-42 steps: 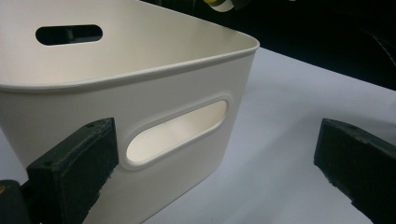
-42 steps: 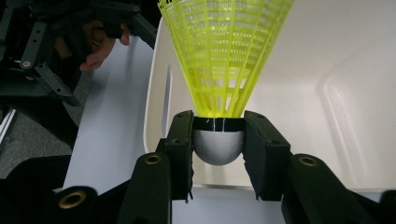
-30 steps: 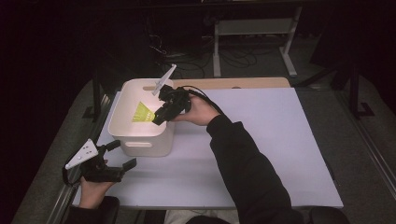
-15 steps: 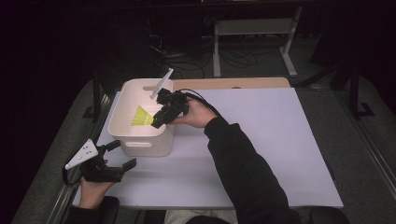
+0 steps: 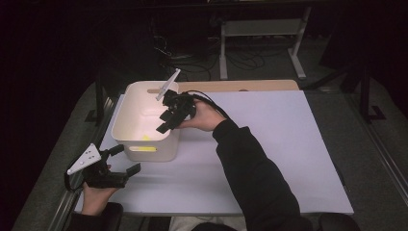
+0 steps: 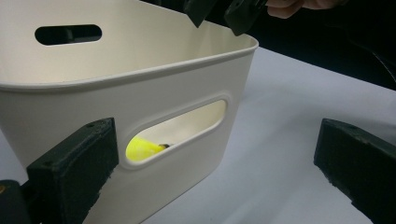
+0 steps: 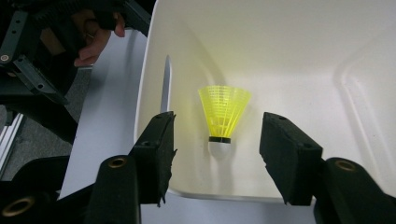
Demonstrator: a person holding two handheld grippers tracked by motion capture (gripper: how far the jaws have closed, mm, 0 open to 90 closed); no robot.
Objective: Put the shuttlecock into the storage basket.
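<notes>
A yellow shuttlecock [image 7: 223, 116] lies on the floor of a white bin [image 5: 139, 98], cork end toward my right gripper [image 7: 217, 144]. That gripper is open, its jaws hanging above the bin on either side of the shuttlecock and apart from it; in the high view the right gripper [image 5: 162, 122] is over the bin's right rim. My left gripper [image 5: 126, 159] is open and empty near the table's front left, just before the bin. Its own camera looks at the bin [image 6: 140, 93] wall, where the shuttlecock [image 6: 140, 148] shows through the handle slot.
The bin stands at the back left of a white sheet [image 5: 269, 144] that covers the table. A wooden board [image 5: 240, 85] lies along the far edge. Dark floor with cables and a metal frame [image 5: 260, 29] lies beyond the table.
The right gripper held the shuttlecock above the bin before; it has since opened, and the shuttlecock now lies on the bin's floor. The left gripper has not moved.
</notes>
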